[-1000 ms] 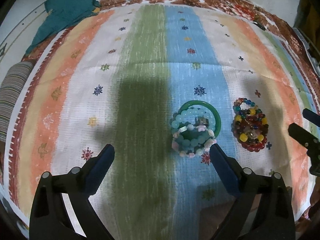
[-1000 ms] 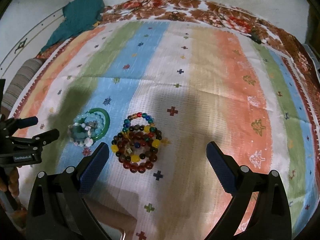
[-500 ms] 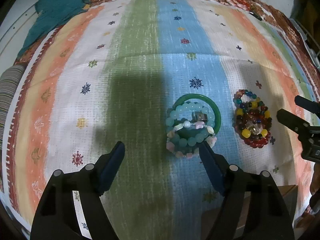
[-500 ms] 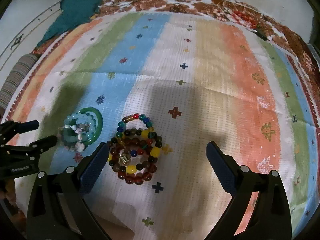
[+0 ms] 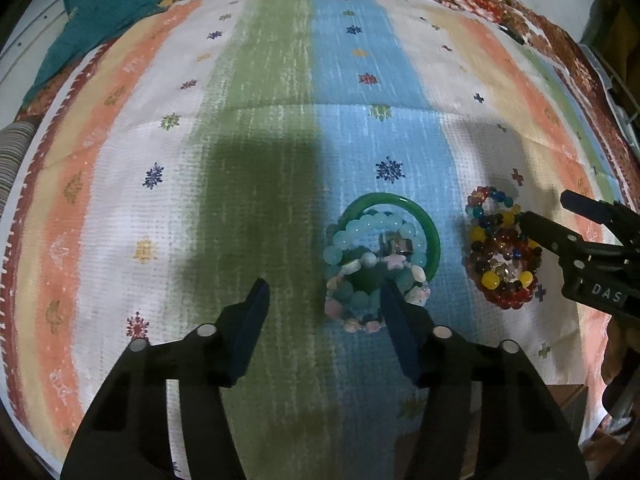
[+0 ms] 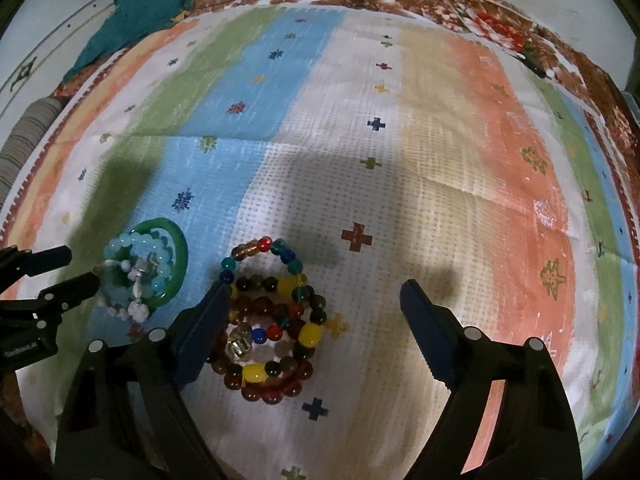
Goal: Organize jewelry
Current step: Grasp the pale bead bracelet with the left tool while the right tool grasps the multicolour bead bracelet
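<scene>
A green bangle (image 5: pixel 430 228) lies on the striped cloth with pale aqua and pastel bead bracelets (image 5: pixel 356 264) piled on it; the pile also shows in the right wrist view (image 6: pixel 138 276). A second pile of red, amber, yellow and blue bead bracelets (image 5: pixel 500 256) lies to its right and also shows in the right wrist view (image 6: pixel 272 316). My left gripper (image 5: pixel 324 296) is open, its right finger over the aqua pile's near edge. My right gripper (image 6: pixel 314 292) is open, its left finger over the multicoloured pile's left edge.
A striped cloth (image 6: pixel 400 160) with small motifs covers a floral bedspread (image 6: pixel 480 12). A teal garment (image 5: pixel 104 12) lies at the far left corner. A striped cushion (image 5: pixel 12 152) sits at the left edge.
Both grippers have moved forward and down toward the bracelet piles. The left gripper's jaws have narrowed somewhat. The jewellery has not moved.
</scene>
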Demonstrator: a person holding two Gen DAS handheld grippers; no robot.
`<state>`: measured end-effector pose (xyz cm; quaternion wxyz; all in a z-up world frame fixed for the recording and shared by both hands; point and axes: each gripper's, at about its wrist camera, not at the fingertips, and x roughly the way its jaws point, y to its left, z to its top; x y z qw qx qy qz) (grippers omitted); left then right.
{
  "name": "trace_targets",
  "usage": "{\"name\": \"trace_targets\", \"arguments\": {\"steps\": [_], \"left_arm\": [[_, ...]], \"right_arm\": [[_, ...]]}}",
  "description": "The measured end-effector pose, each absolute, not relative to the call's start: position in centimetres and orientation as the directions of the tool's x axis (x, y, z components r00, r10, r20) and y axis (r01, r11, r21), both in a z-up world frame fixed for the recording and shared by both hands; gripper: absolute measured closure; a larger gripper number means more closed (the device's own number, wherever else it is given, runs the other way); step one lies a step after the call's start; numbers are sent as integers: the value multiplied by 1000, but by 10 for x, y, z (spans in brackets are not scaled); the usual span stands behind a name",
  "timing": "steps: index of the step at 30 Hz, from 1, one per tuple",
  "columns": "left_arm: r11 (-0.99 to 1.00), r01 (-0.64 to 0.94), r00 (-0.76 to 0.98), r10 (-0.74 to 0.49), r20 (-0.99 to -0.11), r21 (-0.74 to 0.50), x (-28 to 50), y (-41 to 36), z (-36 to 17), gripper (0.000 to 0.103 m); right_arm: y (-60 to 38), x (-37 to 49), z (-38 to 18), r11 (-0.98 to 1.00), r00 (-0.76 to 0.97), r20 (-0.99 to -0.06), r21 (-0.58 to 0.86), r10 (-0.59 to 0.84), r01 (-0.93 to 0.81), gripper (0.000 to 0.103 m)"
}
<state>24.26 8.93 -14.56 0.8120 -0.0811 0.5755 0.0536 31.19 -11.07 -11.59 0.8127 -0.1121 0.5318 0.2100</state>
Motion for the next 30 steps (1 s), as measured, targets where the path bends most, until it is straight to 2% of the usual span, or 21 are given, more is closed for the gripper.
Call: {"name": "trace_targets", "arguments": {"steps": [3,4,7,11,14,19,26,29,30], "left_arm": [[982,-175,328,-7,-945,-68,244,88,-148,51],[982,-175,326,-8,-945,-69,245,88,-149,58],[982,-174,318,-18,-948,-77,246,88,-151,69],[984,-165,307,-15,-952,-69,245,85,-155,72],[984,-167,303,-14,-953,-67,245,87,-157,79],[982,-172,290,-23,-957,-76,245,90,-162,91],[981,-177,294,-26,-955,-81,246,91,-162,93],[981,-177,304,-24,-952,-81,247,91,-158,93],[981,-177,308,-23,-951,-82,247,91,-156,93]], "right_arm": [[-110,316,-120,887,337,-915,45,221,-460,17],[-109,317,-122,887,333,-917,47,221,-459,18],[-107,320,-124,885,319,-919,62,231,-462,25],[-104,323,-131,880,297,-924,77,239,-469,37],[-102,326,-138,880,277,-932,81,233,-468,49],[-101,326,-138,877,260,-932,106,252,-468,62],[-99,325,-138,867,245,-929,132,277,-480,77],[-99,325,-136,865,248,-926,135,284,-484,92],[-98,324,-135,867,256,-928,121,272,-483,92]]}}
